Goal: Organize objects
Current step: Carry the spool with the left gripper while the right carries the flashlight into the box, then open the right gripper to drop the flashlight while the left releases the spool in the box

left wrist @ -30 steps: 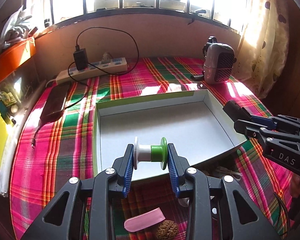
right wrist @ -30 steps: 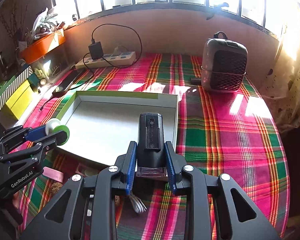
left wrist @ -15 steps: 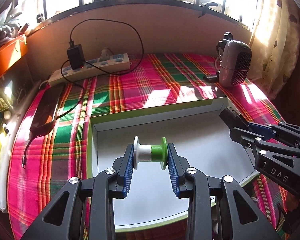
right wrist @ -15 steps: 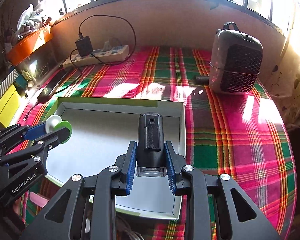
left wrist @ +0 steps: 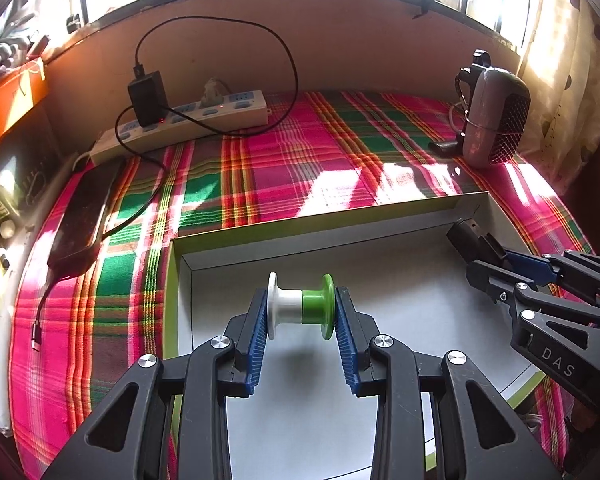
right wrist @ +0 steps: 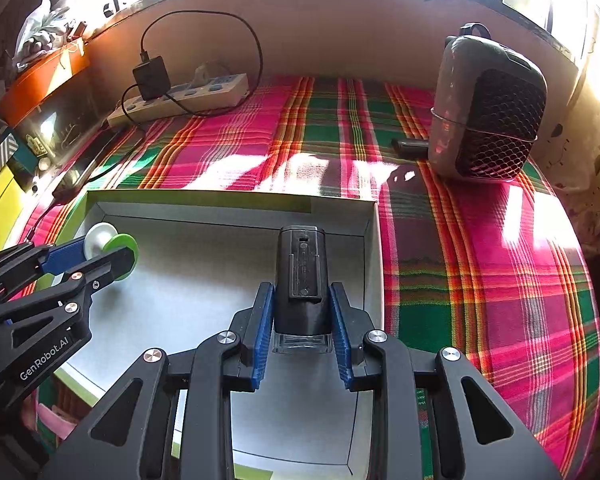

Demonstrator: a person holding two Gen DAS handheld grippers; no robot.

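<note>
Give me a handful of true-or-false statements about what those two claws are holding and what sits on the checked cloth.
1. The left claw grips a white and green spool by its two flanges. True.
2. The right claw is open with nothing in it. False: it is shut on a black rectangular device.
3. Both held things are over the shallow box with the green rim. True.
4. The power strip has nothing plugged in. False: a black charger sits in it.
5. The mesh-fronted appliance stands inside the box. False: it stands on the plaid cloth, by the wall.
</note>
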